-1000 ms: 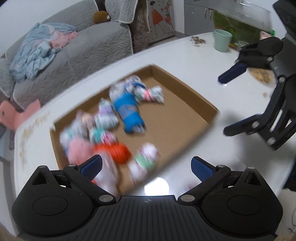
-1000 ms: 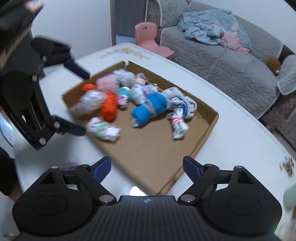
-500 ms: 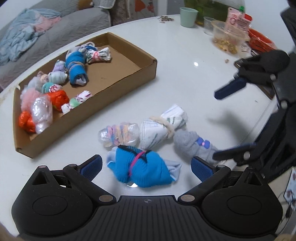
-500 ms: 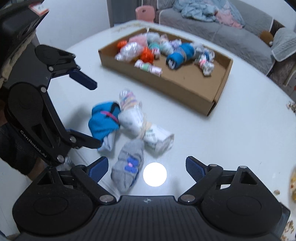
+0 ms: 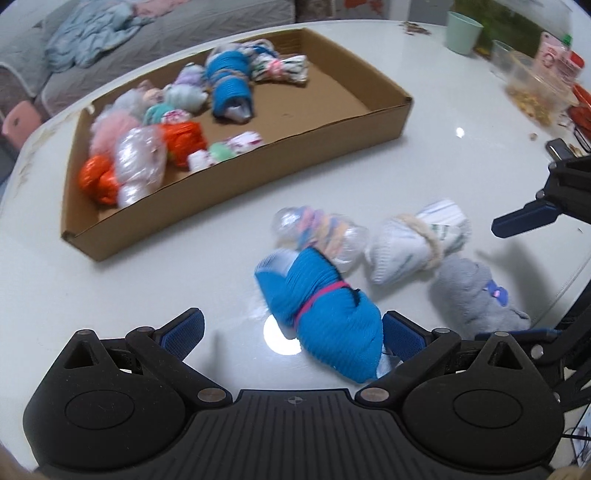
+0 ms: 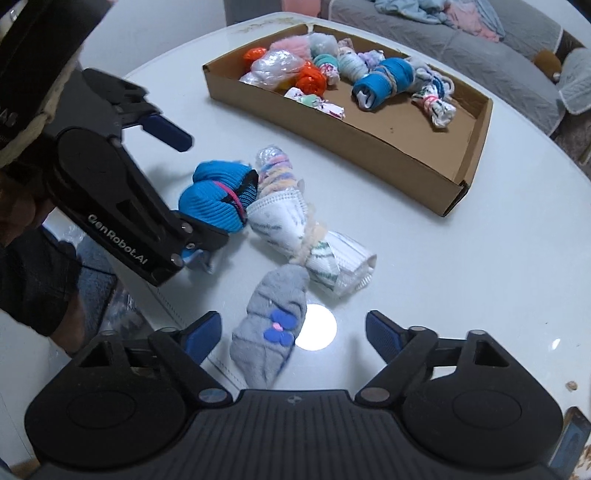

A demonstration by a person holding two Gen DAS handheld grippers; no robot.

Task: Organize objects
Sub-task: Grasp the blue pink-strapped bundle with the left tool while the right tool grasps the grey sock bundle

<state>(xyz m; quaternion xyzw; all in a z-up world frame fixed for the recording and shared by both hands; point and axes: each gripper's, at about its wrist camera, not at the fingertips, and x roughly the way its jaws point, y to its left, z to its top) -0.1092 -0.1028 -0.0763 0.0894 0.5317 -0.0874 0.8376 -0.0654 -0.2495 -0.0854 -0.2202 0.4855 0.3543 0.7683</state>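
Observation:
Four rolled sock bundles lie on the white table: a blue one with a pink band (image 5: pixel 325 317) (image 6: pixel 218 199), a pastel striped one in clear wrap (image 5: pixel 321 232) (image 6: pixel 275 166), a white one tied with cord (image 5: pixel 417 240) (image 6: pixel 306 243), and a grey one with a purple bow (image 5: pixel 476 295) (image 6: pixel 273 325). A cardboard tray (image 5: pixel 236 188) (image 6: pixel 406 155) behind them holds several more bundles. My left gripper (image 5: pixel 291 332) is open, its right finger beside the blue bundle. My right gripper (image 6: pixel 293 332) is open, the grey bundle between its fingers.
A green cup (image 5: pixel 463 33), a clear tub of snacks (image 5: pixel 532 88) and crumbs sit at the table's far right. A grey sofa with clothes (image 5: pixel 92 29) stands behind the table. The table edge runs close under both grippers.
Both grippers have pulled back from above the tray and dropped low toward the loose bundles at the table's near edge. Both stay open.

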